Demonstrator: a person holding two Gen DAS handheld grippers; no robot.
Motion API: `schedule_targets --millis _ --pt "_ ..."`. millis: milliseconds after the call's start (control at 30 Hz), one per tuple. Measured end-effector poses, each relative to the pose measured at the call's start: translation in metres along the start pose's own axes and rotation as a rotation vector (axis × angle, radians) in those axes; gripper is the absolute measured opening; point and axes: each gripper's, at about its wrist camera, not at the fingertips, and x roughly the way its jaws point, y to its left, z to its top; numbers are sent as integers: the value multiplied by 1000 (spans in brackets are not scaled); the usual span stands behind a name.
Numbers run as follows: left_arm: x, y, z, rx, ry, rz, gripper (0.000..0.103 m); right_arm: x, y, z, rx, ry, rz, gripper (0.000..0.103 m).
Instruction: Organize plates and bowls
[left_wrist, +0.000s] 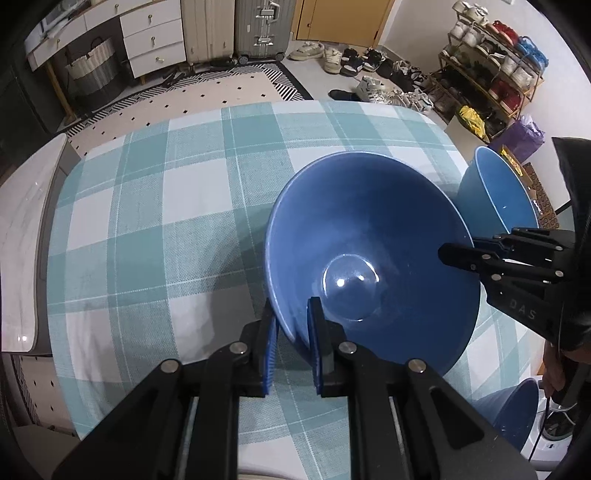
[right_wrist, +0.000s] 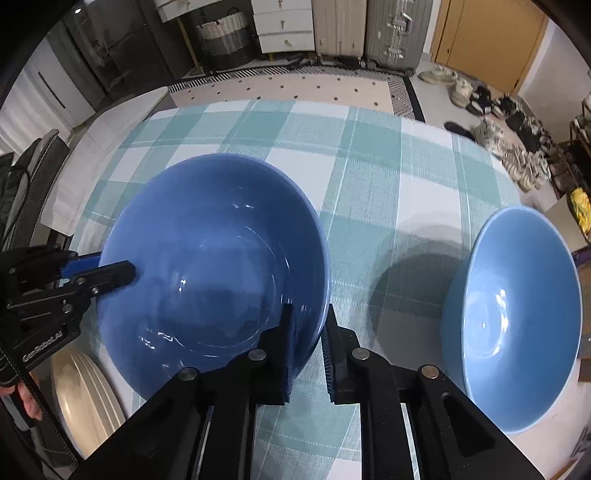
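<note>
Pinching a large dark blue glazed ceramic bowl (left_wrist: 369, 236) by its near rim with the left gripper (left_wrist: 292, 334): drawn narrow, one blue pad outside the wall, the other inside. Doing the same at the opposite rim with the right gripper (right_wrist: 308, 345), closed in around the wall with one finger in the basin and one outside. Seemingly clamped there too, though blurred at that spot.

Held over the right half of the teal-and-white checked tablecloth (left_wrist: 155, 192). Cannot tell whether lifted clear of the cloth or resting on it. Just to the right, apart from it, a lighter blue ceramic bowl (right_wrist: 517, 314). At the lower left of the right wrist view, past the table's edge, some cream plates (right_wrist: 85, 398).

Probably heavy for its size, rigid and breakable, with no flex to warn of a slip. Glossy, judging by the highlights, so likely slick under the pads. Best gripped as now, at two opposite points of the rim, and kept level. Worth setting down slowly into or beside the lighter bowl, minding the risk of chipping rim on rim.
</note>
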Motion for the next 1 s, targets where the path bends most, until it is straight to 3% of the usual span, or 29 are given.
schedule_targets --millis 567,1000 --pt "-22 -26 -8 6 3 -12 13 -32 -9 -15 33 -25 -20 12" --pt "-70 -67 -35 45 -27 -55 14 -96 -14 -60 59 -76 -50 11"
